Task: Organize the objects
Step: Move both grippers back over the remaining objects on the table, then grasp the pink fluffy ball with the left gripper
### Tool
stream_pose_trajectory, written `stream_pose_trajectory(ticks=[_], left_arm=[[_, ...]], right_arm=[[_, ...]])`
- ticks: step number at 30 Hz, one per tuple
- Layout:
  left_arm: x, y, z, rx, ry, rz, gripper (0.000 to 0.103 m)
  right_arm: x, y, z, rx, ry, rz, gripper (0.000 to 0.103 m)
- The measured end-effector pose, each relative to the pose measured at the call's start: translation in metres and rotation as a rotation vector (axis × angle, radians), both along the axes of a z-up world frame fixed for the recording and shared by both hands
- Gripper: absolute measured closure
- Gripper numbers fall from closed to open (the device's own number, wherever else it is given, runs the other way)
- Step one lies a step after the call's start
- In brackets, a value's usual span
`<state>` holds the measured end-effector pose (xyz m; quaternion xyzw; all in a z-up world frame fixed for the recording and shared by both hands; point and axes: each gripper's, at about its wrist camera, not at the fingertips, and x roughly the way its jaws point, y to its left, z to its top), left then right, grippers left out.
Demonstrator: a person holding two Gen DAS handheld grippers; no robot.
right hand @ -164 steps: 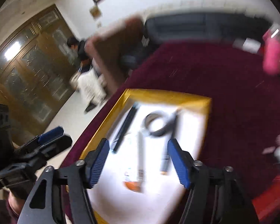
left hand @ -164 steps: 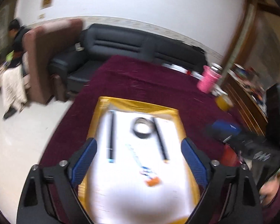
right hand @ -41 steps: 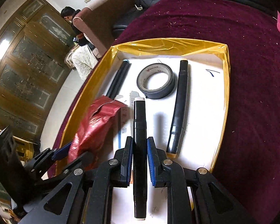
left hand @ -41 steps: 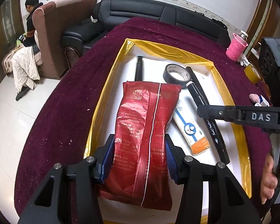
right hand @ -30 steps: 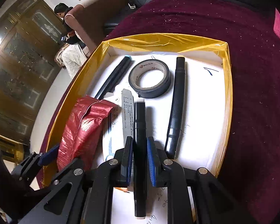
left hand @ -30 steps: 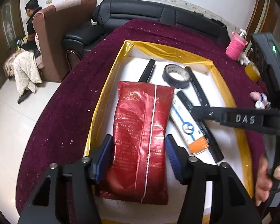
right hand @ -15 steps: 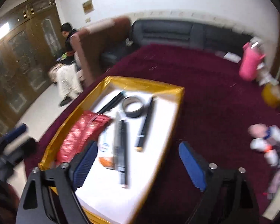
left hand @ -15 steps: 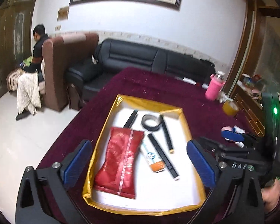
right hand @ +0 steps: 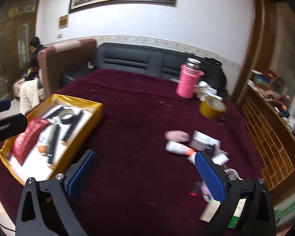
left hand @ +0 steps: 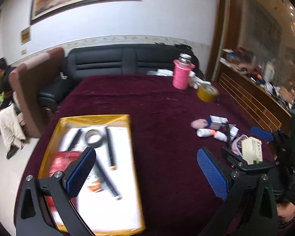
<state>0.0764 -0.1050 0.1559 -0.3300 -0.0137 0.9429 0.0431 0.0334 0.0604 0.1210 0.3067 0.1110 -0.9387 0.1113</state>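
Left wrist view. The left gripper (left hand: 145, 169) hovered above the maroon tablecloth (left hand: 157, 106) with its blue-padded jaws spread wide and nothing between them. The gold-rimmed tray (left hand: 132, 157) lay at lower left, its long axis running away from the camera. Inside it were one red snack packet (left hand: 62, 161) at the near left, one roll of black tape (left hand: 93, 135) toward the far end, and three black markers: one (left hand: 75, 140) left of the tape and tilted, one (left hand: 110, 149) right of the tape and pointing lengthwise along the tray, one (left hand: 108, 182) lying diagonally in the middle. An orange-and-white tube (left hand: 93, 184) lay beside the diagonal marker; motion blur hid finer detail. The right gripper (left hand: 234, 149) appeared at the right edge, jaws also apart and empty.

Right wrist view. The right gripper (right hand: 145, 169) was open over bare cloth, holding nothing. The tray (right hand: 84, 129) sat at left, its long axis slanting from near left to far right, the markers roughly parallel to it. At right lay a loose cluster: one pink puff (right hand: 177, 135), one white bottle (right hand: 176, 147) lying on its side, and a small printed box (right hand: 203, 139). Farther back stood one pink flask (right hand: 188, 80) and one roll of yellow tape (right hand: 212, 107).
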Motion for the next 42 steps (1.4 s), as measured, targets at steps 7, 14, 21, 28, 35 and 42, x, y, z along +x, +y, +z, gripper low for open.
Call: stream_pose_trajectory(ticks=[7,14,21,28,35,42], left_arm=[[-0.067,0.073,-0.019,-0.024,-0.080,-0.129,0.001],[-0.115,0.128,-0.049,-0.095,-0.136,-0.174,0.001],[-0.156,0.146,-0.079,-0.082,-0.214,-0.164,0.001],[-0.209,0.156,-0.102,-0.029,-0.263,-0.143,0.001],[-0.253,0.195,-0.136,-0.168,-0.291,-0.233,0.001],[-0.231,0.202,-0.150,-0.145,-0.371,-0.367,0.066]], right_arm=[[-0.017,0.073,-0.007,-0.015,-0.024,-0.112,0.001],[-0.039,0.118,-0.018,-0.033,-0.051,-0.178,0.001],[-0.061,0.141,-0.031,-0.051,-0.079,-0.202,0.001],[-0.081,0.202,-0.033,-0.239,-0.073,-0.278,0.001],[-0.094,0.246,-0.056,-0.441,-0.107,-0.333,0.001],[-0.091,0.244,-0.055,-0.435,-0.071,-0.300,0.001]])
